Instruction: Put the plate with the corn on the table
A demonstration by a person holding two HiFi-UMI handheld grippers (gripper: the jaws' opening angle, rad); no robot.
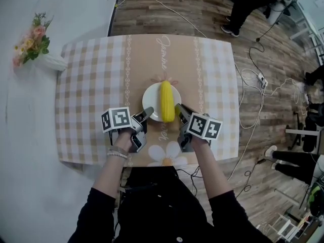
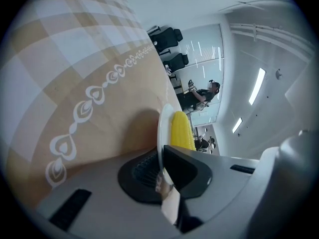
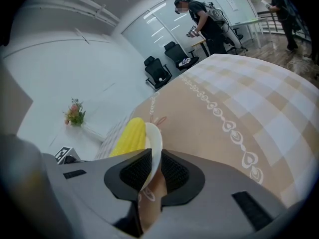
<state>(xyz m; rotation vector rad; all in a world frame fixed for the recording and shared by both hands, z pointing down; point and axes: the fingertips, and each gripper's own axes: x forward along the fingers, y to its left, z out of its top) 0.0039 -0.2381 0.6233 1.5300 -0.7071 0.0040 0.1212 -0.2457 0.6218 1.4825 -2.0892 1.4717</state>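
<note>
A white plate (image 1: 152, 98) carries a yellow corn cob (image 1: 166, 101) over the tan middle strip of the checked tablecloth (image 1: 91, 85), near the table's front edge. My left gripper (image 1: 145, 114) is shut on the plate's near-left rim. My right gripper (image 1: 179, 110) is shut on its near-right rim. In the left gripper view the plate rim (image 2: 160, 133) runs edge-on between the pads of the left gripper (image 2: 162, 168), with the corn (image 2: 180, 131) beyond. The right gripper view shows the rim (image 3: 155, 143) pinched by the right gripper (image 3: 152, 171), next to the corn (image 3: 128, 136). Whether the plate touches the cloth I cannot tell.
A bunch of flowers in a white vase (image 1: 38, 47) lies left of the table on the white surface. Cables (image 1: 253, 80) trail over the wooden floor to the right. A person (image 1: 248, 4) stands beyond the table's far right corner, and office chairs (image 3: 159, 68) line the far wall.
</note>
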